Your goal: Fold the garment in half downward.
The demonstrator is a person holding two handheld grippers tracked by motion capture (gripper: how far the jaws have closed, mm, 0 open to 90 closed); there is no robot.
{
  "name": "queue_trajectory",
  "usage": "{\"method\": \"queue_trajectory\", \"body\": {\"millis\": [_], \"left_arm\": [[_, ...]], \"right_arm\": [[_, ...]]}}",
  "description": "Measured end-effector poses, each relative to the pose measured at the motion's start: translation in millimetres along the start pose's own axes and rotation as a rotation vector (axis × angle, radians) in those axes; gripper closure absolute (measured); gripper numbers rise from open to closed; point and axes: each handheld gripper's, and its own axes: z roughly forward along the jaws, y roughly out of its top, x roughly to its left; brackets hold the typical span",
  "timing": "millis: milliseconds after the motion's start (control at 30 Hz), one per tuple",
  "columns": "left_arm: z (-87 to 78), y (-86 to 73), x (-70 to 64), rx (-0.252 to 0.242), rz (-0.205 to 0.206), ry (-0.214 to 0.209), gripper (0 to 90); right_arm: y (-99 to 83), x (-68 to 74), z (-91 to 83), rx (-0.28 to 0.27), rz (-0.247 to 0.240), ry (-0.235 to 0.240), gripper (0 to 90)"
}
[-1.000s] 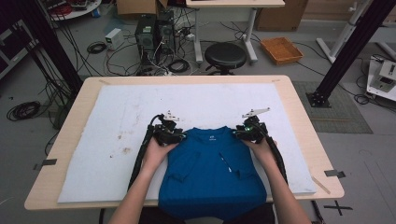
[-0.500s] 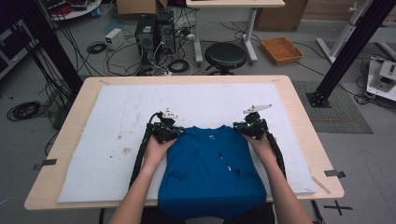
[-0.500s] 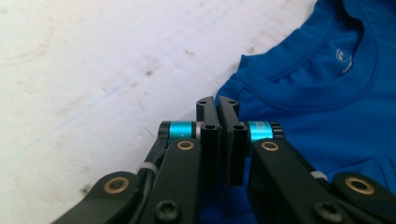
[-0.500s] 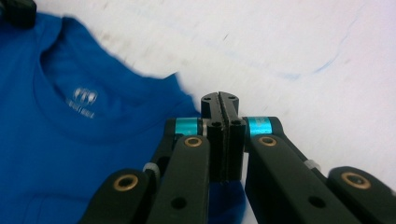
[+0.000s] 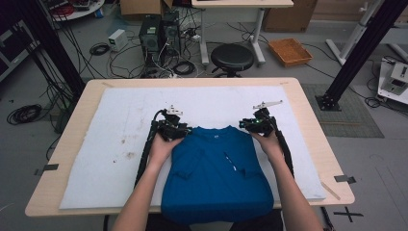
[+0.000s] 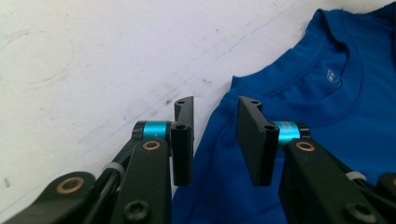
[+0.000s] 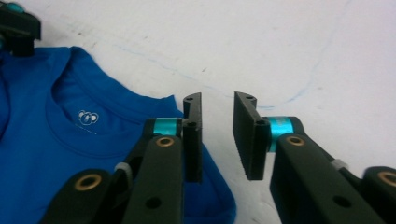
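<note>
Count on the table (image 5: 308,125): one blue T-shirt (image 5: 216,173), one white mat (image 5: 110,125), two hand-held grippers, the left gripper (image 5: 179,129) and the right gripper (image 5: 251,123), each with two black jaws standing apart. Two pieces of dark tape (image 5: 345,178) sit on the table's edges, one per side. Floor beyond: one black round stool (image 5: 232,57), one orange tray (image 5: 290,51), two dark computer towers (image 5: 150,33), one small white box (image 5: 117,39).
</note>
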Motion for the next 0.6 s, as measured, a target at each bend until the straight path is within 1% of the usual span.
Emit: {"method": "queue_trajectory", "body": {"millis": [33,67,100,133,200,233,267,300,333,367,400,467,533,567,600], "left_arm": [[2.5,0.9,-0.2,0.010,0.000,-0.005,65.9],[5.3,1.4,-0.6,0.028,0.001,-0.018,65.9],[8.5,1.5,-2.0,0.046,0.002,-0.021,66.0],[10.9,1.4,-3.5,0.069,0.012,-0.021,66.4],[12.3,1.6,-6.7,0.077,0.038,-0.004,70.7],[12.1,1.8,-7.2,0.079,0.038,-0.009,75.4],[12.3,1.7,-7.1,0.081,0.038,-0.016,81.7],[12.7,1.6,-7.6,0.079,0.036,-0.013,84.1],[13.0,1.9,-7.8,0.078,0.045,-0.009,86.9],[13.3,2.2,-7.8,0.076,0.047,-0.008,87.2],[13.8,3.0,-7.5,0.074,0.049,-0.004,87.5],[14.3,6.0,-6.6,0.066,0.058,0.011,87.8],[12.2,9.2,-4.0,0.008,0.074,0.029,88.0],[9.9,12.1,-1.2,-0.007,0.062,0.035,88.0],[7.5,15.1,1.8,-0.029,0.048,0.038,88.0]], "right_arm": [[0.1,1.0,3.7,0.008,-0.014,0.001,69.5],[0.0,2.6,7.4,0.018,-0.012,-0.002,68.5],[-0.2,3.7,11.5,0.034,-0.018,0.007,68.2],[-0.4,5.1,15.5,0.048,-0.031,0.011,68.3],[-1.2,8.7,22.1,0.078,-0.054,0.011,70.7],[-1.2,10.0,22.8,0.075,-0.075,-0.001,75.6],[-0.8,10.4,22.8,0.076,-0.085,0.007,85.5],[-0.5,10.9,22.7,0.079,-0.091,0.021,87.4],[0.1,11.8,22.5,0.078,-0.105,0.011,88.8],[1.1,12.2,22.3,0.078,-0.113,0.005,89.2],[2.5,12.3,22.2,0.078,-0.110,-0.001,89.4],[6.2,10.9,21.4,0.058,-0.100,-0.009,89.7],[11.8,9.0,20.0,0.025,-0.088,-0.015,89.7],[14.7,8.5,18.5,0.004,-0.089,-0.024,89.7],[18.3,7.1,16.7,-0.011,-0.080,-0.024,89.7]]}}
